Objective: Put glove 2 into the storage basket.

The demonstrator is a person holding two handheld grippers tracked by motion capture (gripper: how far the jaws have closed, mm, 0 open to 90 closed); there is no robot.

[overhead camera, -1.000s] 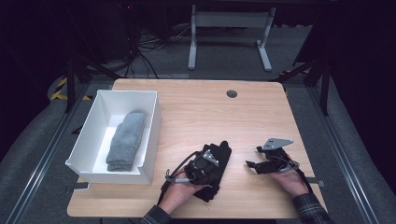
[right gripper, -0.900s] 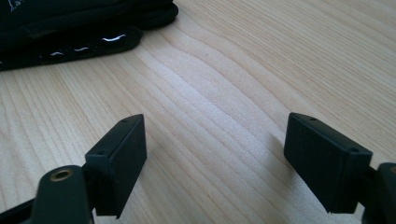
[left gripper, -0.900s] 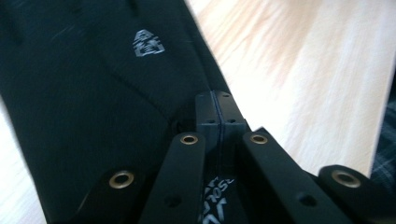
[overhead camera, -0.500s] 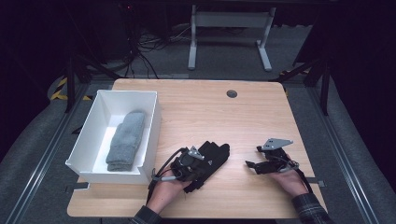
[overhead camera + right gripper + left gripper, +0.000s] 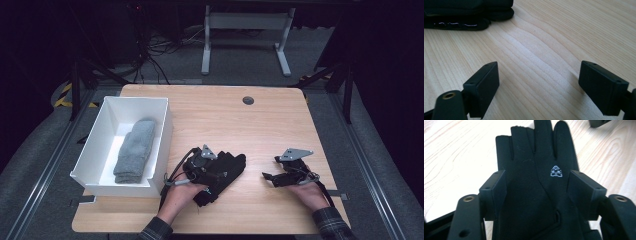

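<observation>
Fingers of the left gripper point(image 5: 537, 195) stand either side of the black glove point(image 5: 536, 170) without pinching it; the right gripper point(image 5: 539, 85) gapes over bare table point(image 5: 210, 115). Leftward, a white box point(image 5: 95, 150) holds a grey sock point(image 5: 134, 150). Gripper and glove have shifted toward the box since earlier. The left gripper view reveals a small logo point(image 5: 555, 171).

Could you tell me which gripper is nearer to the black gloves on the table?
The left. The left gripper is over the black gloves, its open jaws on either side of them. The right gripper rests on the table to their right, apart from them, jaws open.
</observation>
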